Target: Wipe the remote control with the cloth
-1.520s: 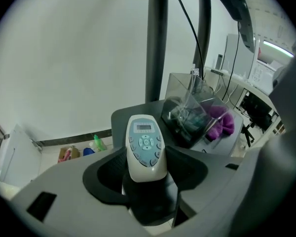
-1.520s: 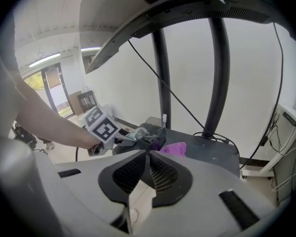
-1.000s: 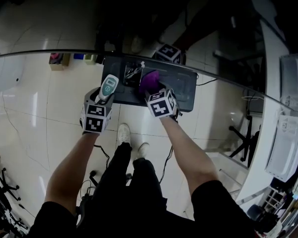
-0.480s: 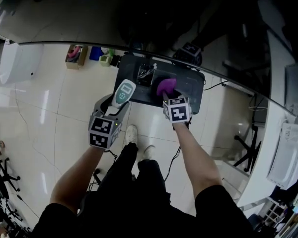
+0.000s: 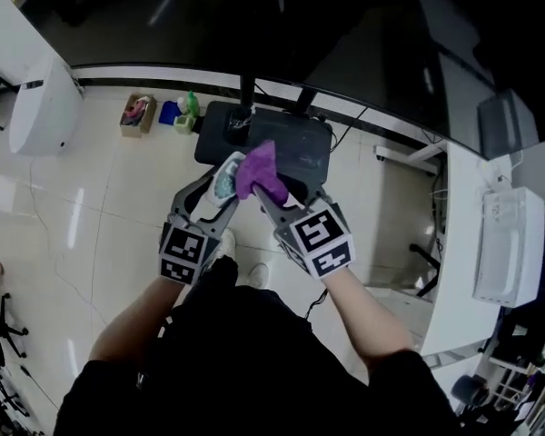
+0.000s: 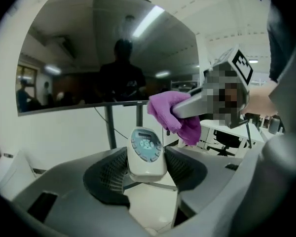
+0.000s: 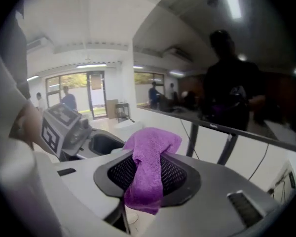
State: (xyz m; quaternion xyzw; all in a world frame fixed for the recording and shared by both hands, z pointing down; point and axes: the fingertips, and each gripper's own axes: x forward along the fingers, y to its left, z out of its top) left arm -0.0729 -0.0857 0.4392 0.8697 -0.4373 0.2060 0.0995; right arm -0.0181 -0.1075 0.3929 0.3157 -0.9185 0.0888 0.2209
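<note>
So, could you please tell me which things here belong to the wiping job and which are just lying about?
Part of the job:
remote control
purple cloth

Just lying about:
black table
small box on the floor
large dark screen

One remote control, one cloth, one worktop, one left hand-held gripper and one right hand-held gripper (two total).

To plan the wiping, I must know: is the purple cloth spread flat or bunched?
Bunched: the purple fuzzy cloth hangs crumpled in thick folds, a narrow wad, not a flat sheet.
</note>
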